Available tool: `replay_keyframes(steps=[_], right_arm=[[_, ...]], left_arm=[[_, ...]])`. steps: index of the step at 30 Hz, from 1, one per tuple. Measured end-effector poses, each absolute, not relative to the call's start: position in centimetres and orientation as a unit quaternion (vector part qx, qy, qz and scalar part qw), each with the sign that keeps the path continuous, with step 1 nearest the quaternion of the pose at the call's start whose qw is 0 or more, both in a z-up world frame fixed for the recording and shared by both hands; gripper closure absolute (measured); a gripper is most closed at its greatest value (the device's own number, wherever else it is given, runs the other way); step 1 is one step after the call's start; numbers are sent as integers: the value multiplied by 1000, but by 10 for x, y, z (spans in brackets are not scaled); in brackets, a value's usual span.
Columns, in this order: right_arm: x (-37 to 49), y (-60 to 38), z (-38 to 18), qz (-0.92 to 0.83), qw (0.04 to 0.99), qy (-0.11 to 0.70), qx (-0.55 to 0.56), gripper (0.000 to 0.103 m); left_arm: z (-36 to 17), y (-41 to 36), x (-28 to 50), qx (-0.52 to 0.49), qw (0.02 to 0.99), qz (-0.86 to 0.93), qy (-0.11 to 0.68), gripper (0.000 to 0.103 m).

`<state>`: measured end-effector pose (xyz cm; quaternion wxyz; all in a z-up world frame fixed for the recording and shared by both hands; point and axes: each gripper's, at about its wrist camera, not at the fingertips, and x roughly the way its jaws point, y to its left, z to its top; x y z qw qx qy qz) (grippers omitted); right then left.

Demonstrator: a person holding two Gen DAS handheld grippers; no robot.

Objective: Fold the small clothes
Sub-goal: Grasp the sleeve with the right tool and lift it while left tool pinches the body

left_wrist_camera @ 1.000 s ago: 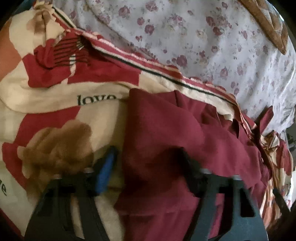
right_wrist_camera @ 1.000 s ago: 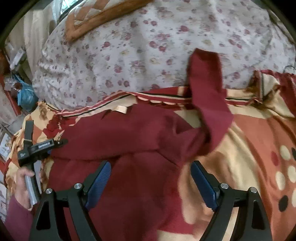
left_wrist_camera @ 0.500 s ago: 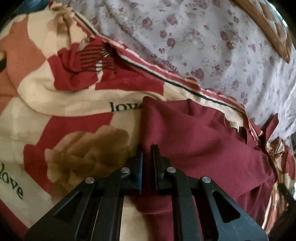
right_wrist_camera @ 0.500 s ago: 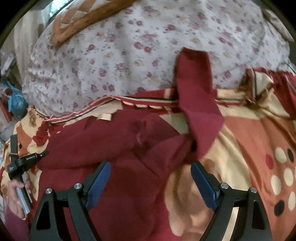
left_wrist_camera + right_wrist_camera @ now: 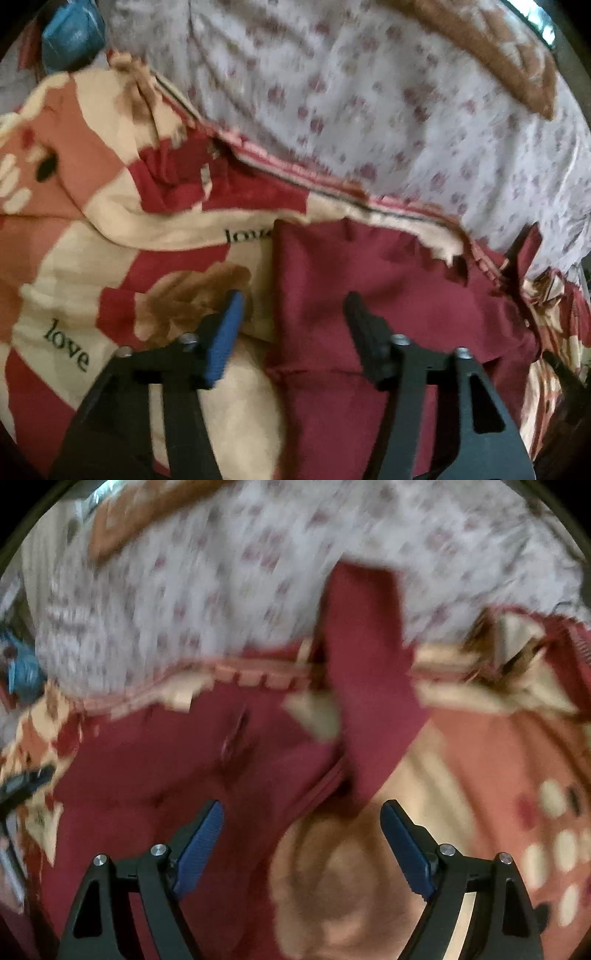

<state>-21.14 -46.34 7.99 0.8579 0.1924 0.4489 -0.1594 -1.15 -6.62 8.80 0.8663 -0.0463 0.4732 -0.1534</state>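
A dark maroon garment lies spread on a red, cream and brown blanket. My left gripper is open and empty, straddling the garment's left edge, one finger over the blanket and one over the cloth. In the right wrist view the garment lies at the left, with one sleeve stretched up onto the floral sheet. My right gripper is open and empty above the garment's right edge near the sleeve's base. The view is blurred.
A white floral sheet covers the bed beyond the blanket. A brown patterned pillow lies at the far right corner. A blue bag sits at the far left. The left gripper shows at the left edge of the right wrist view.
My left gripper shut on the garment's left edge half a second ago and has now opened again and let go. The right gripper stayed open and shifted slightly; both views are blurred by motion.
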Motion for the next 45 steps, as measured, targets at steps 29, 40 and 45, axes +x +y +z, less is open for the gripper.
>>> replay_keyframes(steps=[29,40,45], right_arm=[[-65,-598,78,-215,857,403,238,94],[-130,-514,221,-97,932,331,114,99],[-107,-508,169,-163,900,392,95,11]], left_arm=[[57,-105,-28,-6,877,-179,445,38],[75,-74,-27,-56,889,-151,428,38],[75,-74,-36,-46,889,-157,427,38]])
